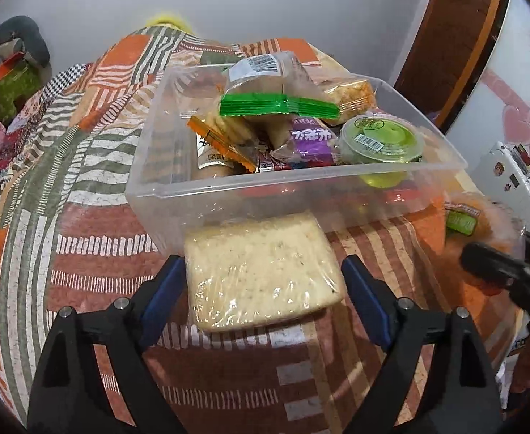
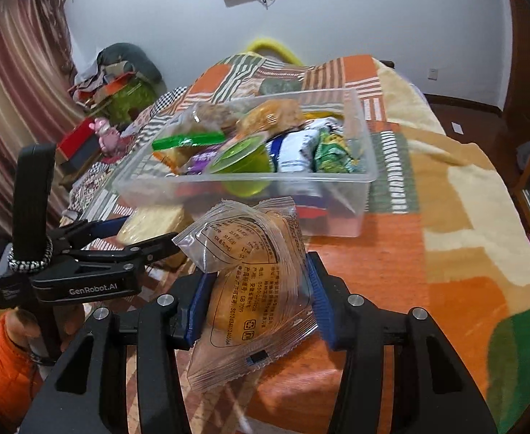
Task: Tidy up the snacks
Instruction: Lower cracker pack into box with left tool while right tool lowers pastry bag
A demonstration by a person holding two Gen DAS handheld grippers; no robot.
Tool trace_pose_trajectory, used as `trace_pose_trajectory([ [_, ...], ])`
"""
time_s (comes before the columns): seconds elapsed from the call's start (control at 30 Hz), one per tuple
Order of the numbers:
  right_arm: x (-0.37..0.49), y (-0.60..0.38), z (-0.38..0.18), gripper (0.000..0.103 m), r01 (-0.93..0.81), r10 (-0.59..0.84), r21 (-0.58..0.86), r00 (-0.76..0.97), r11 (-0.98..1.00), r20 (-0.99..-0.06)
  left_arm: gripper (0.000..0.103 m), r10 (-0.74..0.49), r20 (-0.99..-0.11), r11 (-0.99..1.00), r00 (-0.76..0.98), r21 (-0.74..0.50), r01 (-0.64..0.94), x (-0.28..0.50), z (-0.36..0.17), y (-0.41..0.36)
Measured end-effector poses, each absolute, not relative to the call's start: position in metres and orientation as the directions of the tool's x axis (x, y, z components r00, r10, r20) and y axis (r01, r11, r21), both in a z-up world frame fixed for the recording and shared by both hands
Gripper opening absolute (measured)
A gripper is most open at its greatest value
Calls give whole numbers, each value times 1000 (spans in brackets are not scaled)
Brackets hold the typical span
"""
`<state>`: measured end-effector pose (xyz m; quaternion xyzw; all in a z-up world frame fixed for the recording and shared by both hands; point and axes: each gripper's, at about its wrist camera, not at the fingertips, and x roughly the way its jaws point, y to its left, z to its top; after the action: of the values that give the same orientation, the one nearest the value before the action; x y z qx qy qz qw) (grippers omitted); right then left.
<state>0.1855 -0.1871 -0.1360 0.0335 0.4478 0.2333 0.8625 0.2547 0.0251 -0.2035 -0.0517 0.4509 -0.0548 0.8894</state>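
Note:
A clear plastic bin (image 1: 207, 188) sits on the patterned bedspread, filled with several snacks, among them a green jelly cup (image 1: 380, 137). A pale wrapped square cake (image 1: 261, 271) lies just in front of the bin. My left gripper (image 1: 263, 282) is open with its blue pads on either side of the cake, touching or nearly touching it. In the right wrist view, my right gripper (image 2: 255, 296) is shut on a clear-wrapped pastry packet (image 2: 250, 289), held above the bedspread in front of the bin (image 2: 359, 177). The left gripper (image 2: 134, 235) shows at left there.
The bedspread (image 1: 84, 181) covers a bed. Clutter, a red box (image 2: 80, 144) and a pink toy (image 2: 104, 133) lie at the left side. A white device with stickers (image 1: 514, 177) sits at right. A wooden door frame (image 1: 456, 36) stands behind.

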Motion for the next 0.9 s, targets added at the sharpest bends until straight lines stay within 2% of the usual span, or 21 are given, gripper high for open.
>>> trace_pose_trajectory([
  [0.1, 187, -188, -135, 46, -366, 433, 271, 495, 890, -753, 79, -153, -786, 988, 598, -144, 64, 249, -202, 26],
  [0.17, 186, -189, -134, 46, -366, 435, 272, 499, 890, -750, 79, -154, -784, 988, 601, -136, 76, 246, -199, 26],
  [0.43, 181, -193, -120, 46, -372, 438, 266, 528, 889, -727, 78, -153, -770, 988, 619, -121, 94, 220, -182, 25],
  [0.73, 195, -199, -97, 46, -367, 423, 238, 589, 899, -688, 78, -172, -670, 985, 722, -137, 107, 214, -126, 26],
  [0.9, 209, -196, -87, 46, -367, 413, 217, 623, 904, -664, 78, -179, -647, 983, 741, -140, 116, 235, -112, 21],
])
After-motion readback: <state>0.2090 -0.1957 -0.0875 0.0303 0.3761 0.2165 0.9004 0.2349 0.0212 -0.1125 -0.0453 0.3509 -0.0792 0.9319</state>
